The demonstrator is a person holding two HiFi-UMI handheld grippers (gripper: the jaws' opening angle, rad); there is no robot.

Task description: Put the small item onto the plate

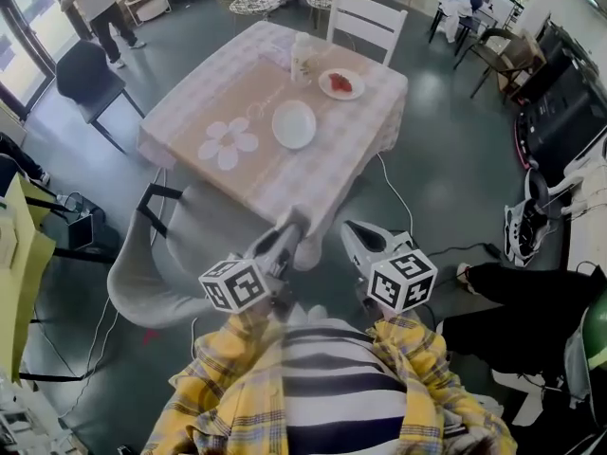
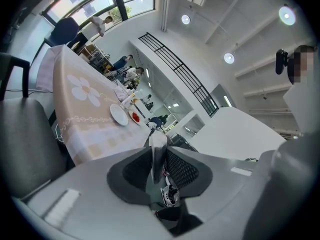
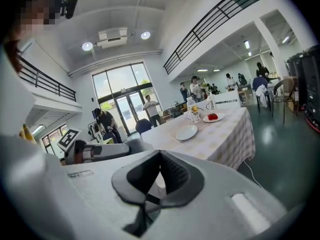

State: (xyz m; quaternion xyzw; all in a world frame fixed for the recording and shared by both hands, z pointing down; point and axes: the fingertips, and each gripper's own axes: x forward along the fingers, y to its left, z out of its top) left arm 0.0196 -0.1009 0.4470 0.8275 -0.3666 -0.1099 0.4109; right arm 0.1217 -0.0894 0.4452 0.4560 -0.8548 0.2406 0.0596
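Left gripper (image 1: 292, 224): in my left hand, off the table, just short of its near corner. Its jaws are clamped on the small item.
Small item (image 2: 157, 151): a thin, pale grey piece standing upright between my left pads, its tip poking past them. I cannot tell what it is. It is up in the air, well apart from the plate.
Right gripper (image 1: 348, 229): in my right hand beside the left one, also short of the near corner. Its jaws meet at the tips with nothing between them.
Table (image 1: 213, 93): covered with a pale checked cloth, one corner pointing at me.
Plate (image 1: 294, 123): white and bare, about the middle of the table, a little toward the right edge.
Second plate (image 1: 325, 87): near the far right corner, with red food (image 1: 342, 83) on it.
Bottle (image 1: 302, 60): upright at the far edge, just beside the second plate.
Flower mat (image 1: 228, 142): flat on the cloth toward the left corner, near the plate.
White chair (image 1: 365, 22): at the table's far edge.
Grey chair (image 1: 156, 263): at the near left edge, close to my left gripper.
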